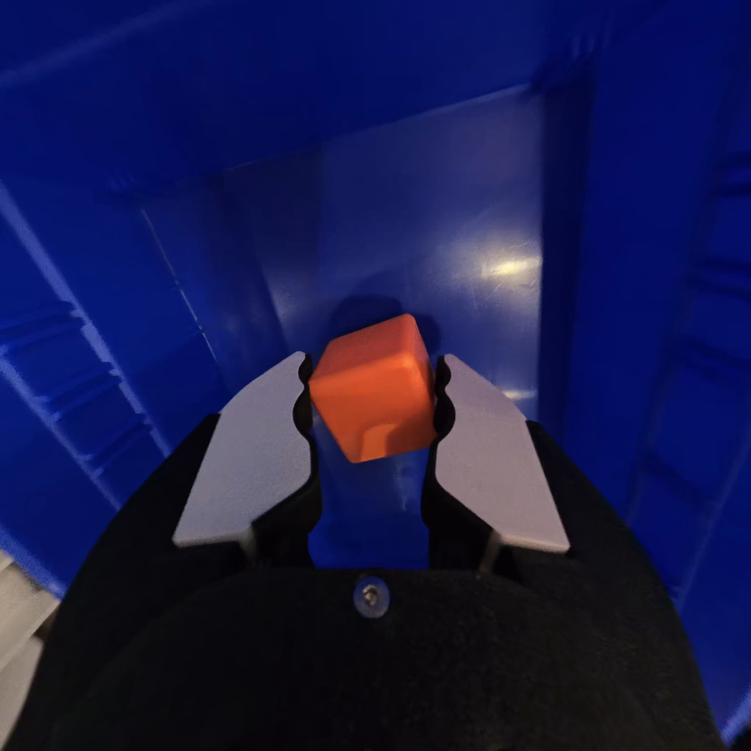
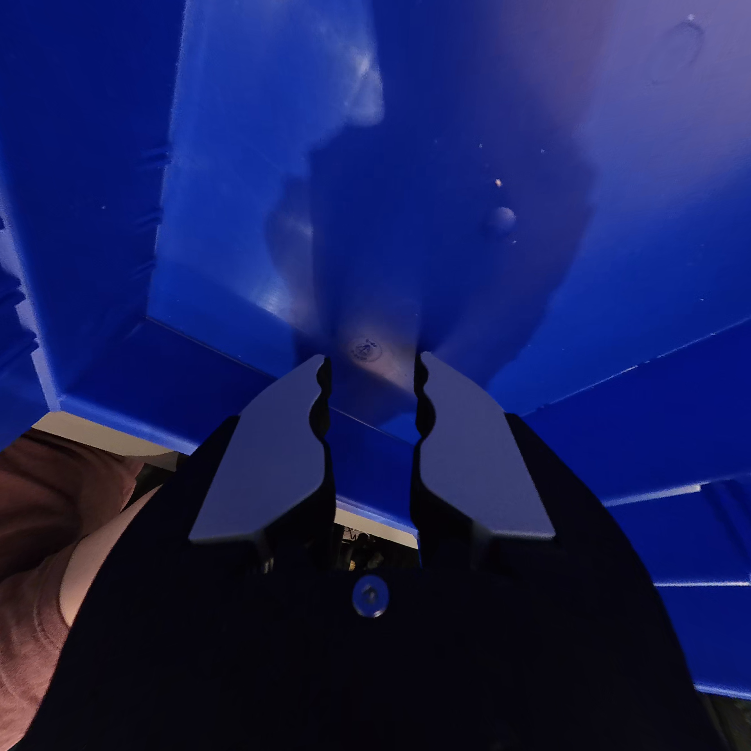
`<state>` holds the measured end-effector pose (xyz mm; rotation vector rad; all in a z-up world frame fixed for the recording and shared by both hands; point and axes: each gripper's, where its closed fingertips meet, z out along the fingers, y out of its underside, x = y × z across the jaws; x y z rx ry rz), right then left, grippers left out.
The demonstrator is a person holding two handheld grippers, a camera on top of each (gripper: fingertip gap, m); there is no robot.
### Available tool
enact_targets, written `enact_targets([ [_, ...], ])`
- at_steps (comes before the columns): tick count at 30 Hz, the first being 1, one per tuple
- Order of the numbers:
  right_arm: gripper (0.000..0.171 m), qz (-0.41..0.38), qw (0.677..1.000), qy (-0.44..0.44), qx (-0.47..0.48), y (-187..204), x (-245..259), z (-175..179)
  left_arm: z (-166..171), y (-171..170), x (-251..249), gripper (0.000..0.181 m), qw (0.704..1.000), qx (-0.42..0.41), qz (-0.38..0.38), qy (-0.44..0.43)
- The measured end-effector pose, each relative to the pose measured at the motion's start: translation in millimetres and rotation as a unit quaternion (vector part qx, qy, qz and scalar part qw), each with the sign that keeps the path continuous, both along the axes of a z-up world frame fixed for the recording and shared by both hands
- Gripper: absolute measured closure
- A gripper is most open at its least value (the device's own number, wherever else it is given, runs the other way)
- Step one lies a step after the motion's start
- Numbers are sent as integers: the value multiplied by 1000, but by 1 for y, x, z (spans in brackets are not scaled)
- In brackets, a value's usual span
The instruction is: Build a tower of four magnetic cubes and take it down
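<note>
orange cube [image 1: 372, 390] sits between the jaws of our left gripper [image 1: 372, 386], tilted, one corner pointing down toward the camera. the wavy inner edges of the fingers [image 1: 260, 447] look to touch it on both sides, so we read the jaws as closed on the cube, though contact on the right side is hard to confirm through the blur. we see a shadow on the floor of the blue bin [image 1: 447, 203] just behind the cube; we judge it is held a little above the floor rather than resting on it, but cannot be certain.

no other cubes show in either view, and no tower, so how far the task has got is unclear to us.

right gripper [image 2: 372, 382]: jaws apart, nothing between them, hovering over the bin's [image 2: 528, 203] near rim and floor. a sleeve [image 2: 61, 487] shows at lower left.

note for the step in hand, whether lifting out or setting down: the tilted hold is the weak point. we would keep the squeeze steady and move slowly, staying clear of the bin walls. if stacking, level the cube before bringing it near another one, since the magnets may snap it sideways. if dropping it off, lower it close to the floor before opening.
</note>
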<state>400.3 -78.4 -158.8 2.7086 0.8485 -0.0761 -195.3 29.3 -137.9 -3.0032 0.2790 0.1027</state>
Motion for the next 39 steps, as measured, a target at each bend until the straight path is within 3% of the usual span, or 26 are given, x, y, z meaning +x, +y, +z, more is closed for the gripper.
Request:
enact_targets([
  [6,130,0,1000,-2,-1,0,0,0,56,-2,12,123,993,91,-5,-77],
  [9,130,0,1000,-2,0,0,0,0,98,-1,38,124,977,169,-48,-122],
  [12,130,0,1000,-2,-1,-1,0,0,145,-4,79,124,948,255,-117,-150],
  [16,130,2,1000,-5,-3,-1,0,0,182,-27,167,124,891,303,-253,-225],
  [22,130,5,1000,-4,-6,-3,-1,0,165,-70,274,125,824,258,-433,-258],
  [28,130,2,1000,2,-13,-4,0,1,155,-71,308,125,817,213,-484,-230],
  [39,131,-3,1000,17,1,0,1,6,132,-60,314,125,816,100,-564,-74],
])
